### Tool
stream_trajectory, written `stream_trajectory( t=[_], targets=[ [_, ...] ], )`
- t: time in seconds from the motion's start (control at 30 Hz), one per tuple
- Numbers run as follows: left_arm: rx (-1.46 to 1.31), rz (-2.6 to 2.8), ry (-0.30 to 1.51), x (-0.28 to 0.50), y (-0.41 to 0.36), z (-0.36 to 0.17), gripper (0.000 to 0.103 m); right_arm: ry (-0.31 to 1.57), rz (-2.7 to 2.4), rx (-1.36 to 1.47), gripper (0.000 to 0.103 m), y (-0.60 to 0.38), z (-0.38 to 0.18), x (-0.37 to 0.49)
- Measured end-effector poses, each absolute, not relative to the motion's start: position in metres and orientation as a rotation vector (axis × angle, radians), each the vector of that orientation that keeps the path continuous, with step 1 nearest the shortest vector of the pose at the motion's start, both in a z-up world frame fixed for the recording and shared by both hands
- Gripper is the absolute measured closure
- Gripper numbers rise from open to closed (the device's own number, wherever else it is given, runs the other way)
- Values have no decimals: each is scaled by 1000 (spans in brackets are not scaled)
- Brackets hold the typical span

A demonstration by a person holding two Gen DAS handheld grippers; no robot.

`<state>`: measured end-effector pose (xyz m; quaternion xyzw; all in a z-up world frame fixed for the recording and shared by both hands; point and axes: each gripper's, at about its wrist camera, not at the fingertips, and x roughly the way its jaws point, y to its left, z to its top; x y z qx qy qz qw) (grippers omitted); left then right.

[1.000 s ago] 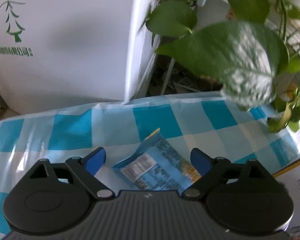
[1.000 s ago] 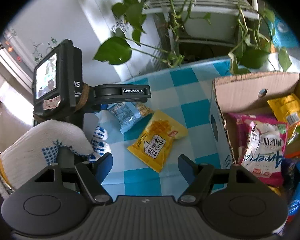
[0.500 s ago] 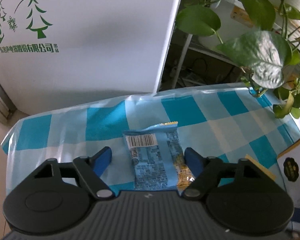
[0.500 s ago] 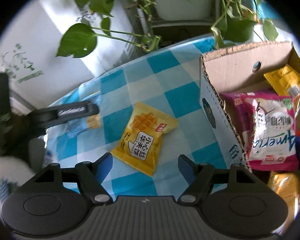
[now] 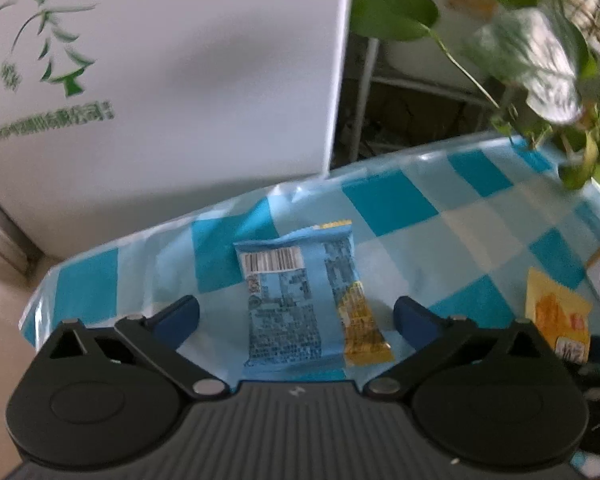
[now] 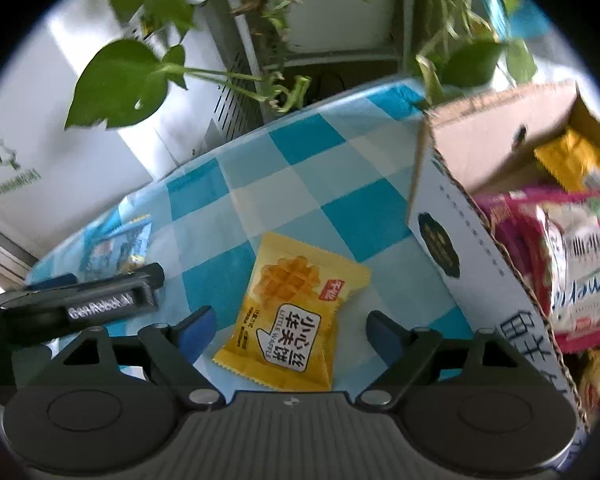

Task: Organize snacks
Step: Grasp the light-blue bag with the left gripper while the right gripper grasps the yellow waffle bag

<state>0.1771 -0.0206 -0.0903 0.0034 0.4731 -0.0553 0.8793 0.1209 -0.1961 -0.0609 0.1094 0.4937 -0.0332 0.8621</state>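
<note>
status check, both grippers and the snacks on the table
Left gripper opening over blue packet, no grip. Right gripper opening over yellow waffle packet, no grip. Box right, nothing in the way.

bright daylight, cool blue cast. motion blur on leaves [image 5: 540,52] and white box [image 5: 160,72] print. heavy fisheye warp, black vignette in right view. glare on tabletop [image 5: 420,160] edge.

I am looking at my left gripper [image 5: 296,318]. It is showing a dark grey ribbed body, two round black discs, black arms with silver screws, and blue fingers [image 5: 178,316]. My right gripper [image 6: 290,330] is looking just the same, with blue fingers [image 6: 198,330] too. From the right view, the left gripper's black side is showing white letters reading GenRobot.AI.
</note>
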Motion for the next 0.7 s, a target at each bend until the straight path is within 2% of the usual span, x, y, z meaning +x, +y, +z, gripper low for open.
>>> stream_trajectory(
  t=[0.2,0.53,0.57,0.63,0.7],
  targets=[
    [10,-96,1013,181,-22,-90,0,1004,-120,106,22,-187,-66,123],
    [17,-98,1021,185,-24,-91,1,992,-118,63,43,-190,-65,118],
    [13,-96,1018,184,-24,-91,3,992,-109,73,45,-191,-64,118],
    [9,-110,1003,182,-24,-89,13,999,-92,101,46,-193,-62,117],
    [7,-121,991,179,-26,-85,33,1007,-82,125,46,-194,-61,116]
  ],
)
